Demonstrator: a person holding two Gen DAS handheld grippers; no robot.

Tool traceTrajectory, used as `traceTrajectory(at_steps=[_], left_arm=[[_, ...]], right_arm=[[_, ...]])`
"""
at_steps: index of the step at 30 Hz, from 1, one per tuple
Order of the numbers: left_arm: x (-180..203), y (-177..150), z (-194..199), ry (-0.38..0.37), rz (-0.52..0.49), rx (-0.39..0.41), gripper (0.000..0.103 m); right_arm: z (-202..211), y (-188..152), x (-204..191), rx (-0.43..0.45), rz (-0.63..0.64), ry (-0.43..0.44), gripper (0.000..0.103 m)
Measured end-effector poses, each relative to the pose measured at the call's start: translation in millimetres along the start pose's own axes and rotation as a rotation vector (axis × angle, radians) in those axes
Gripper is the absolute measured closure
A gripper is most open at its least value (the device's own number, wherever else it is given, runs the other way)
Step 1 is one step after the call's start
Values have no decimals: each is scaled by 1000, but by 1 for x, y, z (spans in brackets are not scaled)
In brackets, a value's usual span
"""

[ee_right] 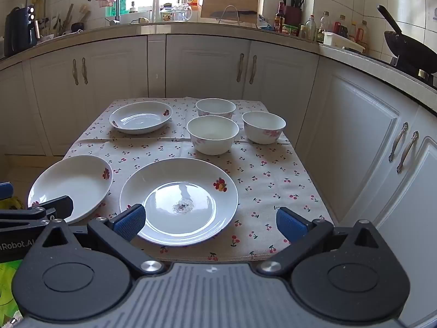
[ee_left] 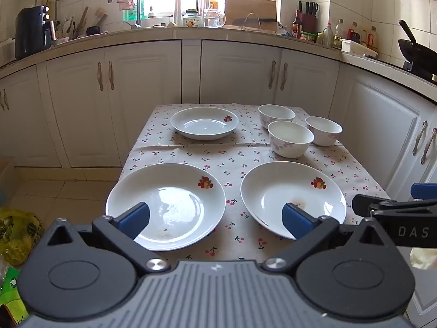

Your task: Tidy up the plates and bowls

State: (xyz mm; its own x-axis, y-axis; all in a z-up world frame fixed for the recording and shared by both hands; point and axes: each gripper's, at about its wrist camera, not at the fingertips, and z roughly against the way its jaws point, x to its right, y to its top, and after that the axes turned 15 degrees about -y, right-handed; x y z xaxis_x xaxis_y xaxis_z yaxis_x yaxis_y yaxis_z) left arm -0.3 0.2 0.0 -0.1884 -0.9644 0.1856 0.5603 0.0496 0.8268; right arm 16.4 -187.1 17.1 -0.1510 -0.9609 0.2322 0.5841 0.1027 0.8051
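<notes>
**Both claws spread wide above the near plates**

The left gripper (ee_left: 215,220) hangs released, its blue pads spread wide and nothing between them; it tilts down over the near edge of the table (ee_left: 363,172). The right gripper (ee_right: 210,222) is likewise spread wide and empty, and its black finger shows at 3 o'clock in the left wrist view.

In the left wrist view, the near left plate (ee_left: 166,202) lies at 7 o'clock on the cherry-print tablecloth (ee_left: 232,155), with the near right plate (ee_left: 293,196) just beside it at 5 o'clock, the two apart. Each carries a fruit motif on its rim, and the right one has a small brown smear at its centre. The far plate (ee_left: 204,123) sits at 11 o'clock, well apart from the near pair.

Three bowls cluster at 1 o'clock: the front bowl (ee_left: 291,139), the back bowl (ee_left: 276,114) behind it, and the right bowl (ee_left: 324,131) beside them. All stand upright and look empty; whether they touch one another cannot be told.

Behind the table run white cabinets (ee_left: 153,82) under a cluttered counter.
</notes>
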Motion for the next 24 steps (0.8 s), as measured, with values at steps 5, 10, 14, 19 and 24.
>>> traceTrajectory(at_steps=[5, 10, 14, 19, 24], left_arm=[[0, 0, 0, -1, -2, 1, 1], [-2, 3, -1, -4, 4, 0, 1], [-1, 2, 1, -2, 2, 2, 1], [-1, 2, 2, -5, 2, 2, 1], [1, 3, 8, -19, 1, 14, 1]], right_arm=[[1, 0, -1, 3, 0, -7, 0], [-1, 1, 1, 4, 3, -3, 0], [3, 1, 1, 4, 0, -5, 0], [3, 1, 0, 4, 5, -13, 0], [3, 1, -4, 4, 33, -39, 0]])
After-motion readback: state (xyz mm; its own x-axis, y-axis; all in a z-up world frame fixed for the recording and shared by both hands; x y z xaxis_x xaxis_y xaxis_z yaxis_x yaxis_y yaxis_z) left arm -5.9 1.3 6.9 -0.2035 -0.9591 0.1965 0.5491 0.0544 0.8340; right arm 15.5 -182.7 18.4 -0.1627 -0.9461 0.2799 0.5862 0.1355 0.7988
